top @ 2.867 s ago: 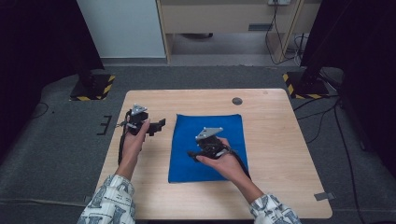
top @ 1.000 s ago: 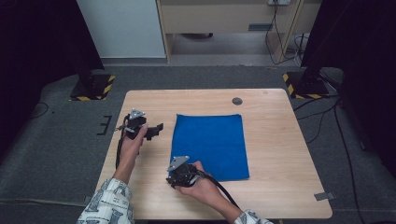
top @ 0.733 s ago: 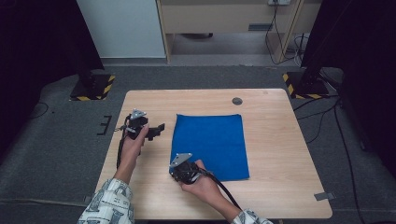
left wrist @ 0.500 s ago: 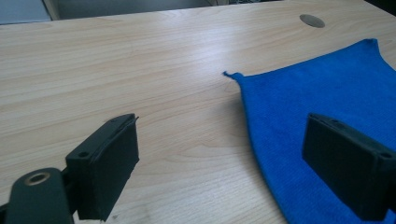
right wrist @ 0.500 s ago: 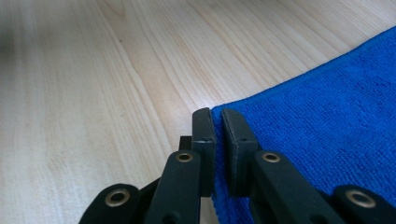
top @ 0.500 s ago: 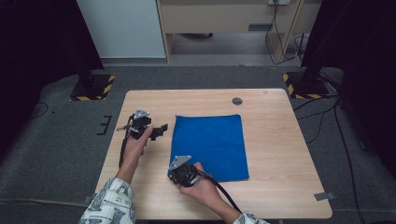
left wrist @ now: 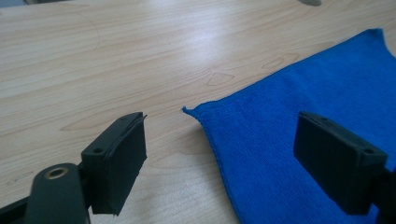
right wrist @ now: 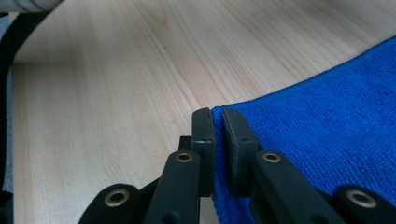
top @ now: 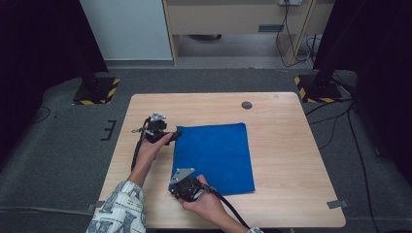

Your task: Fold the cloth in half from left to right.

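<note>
A blue cloth (top: pixel 214 155) lies flat on the wooden table (top: pixel 282 121). My left gripper (top: pixel 177 133) is low at the cloth's far left corner. In the left gripper view its jaws (left wrist: pixel 224 135) stand wide and have just been closing a little; the corner of the cloth (left wrist: pixel 303 107) lies between them, untouched by the pads. My right gripper (top: pixel 179 187) is at the cloth's near left corner. In the right gripper view its jaws (right wrist: pixel 217 126) have closed and pinch the edge of the cloth (right wrist: pixel 317 121).
A small dark round disc (top: pixel 247 105) sits near the table's far edge. Bare wood surrounds the cloth on all sides. Black stands with yellow-striped bases (top: pixel 94 92) stand on the grey floor beyond the table.
My right hand went from the cloth's middle to its near left corner and its jaws closed there. My left hand moved right and slightly down, up to the far left corner.
</note>
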A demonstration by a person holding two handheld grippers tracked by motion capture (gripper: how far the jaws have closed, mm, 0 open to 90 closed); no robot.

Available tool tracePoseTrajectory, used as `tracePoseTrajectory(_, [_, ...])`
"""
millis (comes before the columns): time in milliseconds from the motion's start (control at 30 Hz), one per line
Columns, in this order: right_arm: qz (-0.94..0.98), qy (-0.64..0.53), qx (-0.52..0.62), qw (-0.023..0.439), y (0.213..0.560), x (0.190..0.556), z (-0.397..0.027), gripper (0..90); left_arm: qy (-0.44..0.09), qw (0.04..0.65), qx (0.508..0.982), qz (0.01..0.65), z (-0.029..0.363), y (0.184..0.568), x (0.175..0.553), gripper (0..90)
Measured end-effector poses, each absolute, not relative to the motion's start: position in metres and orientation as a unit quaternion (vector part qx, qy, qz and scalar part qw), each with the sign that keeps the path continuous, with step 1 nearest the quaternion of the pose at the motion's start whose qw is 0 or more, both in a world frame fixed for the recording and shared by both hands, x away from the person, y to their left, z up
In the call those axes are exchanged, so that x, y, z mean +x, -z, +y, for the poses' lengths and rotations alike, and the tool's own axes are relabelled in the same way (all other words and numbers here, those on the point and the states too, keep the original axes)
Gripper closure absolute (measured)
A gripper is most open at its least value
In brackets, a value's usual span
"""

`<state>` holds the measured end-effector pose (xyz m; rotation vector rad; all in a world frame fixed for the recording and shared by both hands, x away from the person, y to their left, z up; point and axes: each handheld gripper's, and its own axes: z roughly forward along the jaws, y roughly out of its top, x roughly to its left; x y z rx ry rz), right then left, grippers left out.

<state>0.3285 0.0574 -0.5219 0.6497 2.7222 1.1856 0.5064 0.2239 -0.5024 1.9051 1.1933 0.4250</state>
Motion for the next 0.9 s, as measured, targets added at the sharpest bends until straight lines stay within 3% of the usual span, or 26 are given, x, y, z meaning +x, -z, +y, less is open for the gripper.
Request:
tracePoseTrajectory(633, [0.893,-0.389,0.218,0.055,0.525,0.323,0.059,82.4,-0.150,0.378,0.774,0.485,0.218,0.524,0.531,38.0])
tracePoseTrajectory(767, [0.893,-0.390,0.218,0.055,0.524,0.322,0.058,82.2,-0.136,0.376,0.778,0.485,0.218,0.525,0.530,49.9])
tracePoseTrajectory(833, [0.893,-0.390,0.218,0.056,0.523,0.322,0.058,82.1,-0.134,0.374,0.783,0.479,0.217,0.525,0.530,63.2])
tracePoseTrajectory(900, [0.893,-0.390,0.217,0.058,0.523,0.321,0.058,82.1,-0.136,0.375,0.787,0.471,0.216,0.524,0.529,67.0])
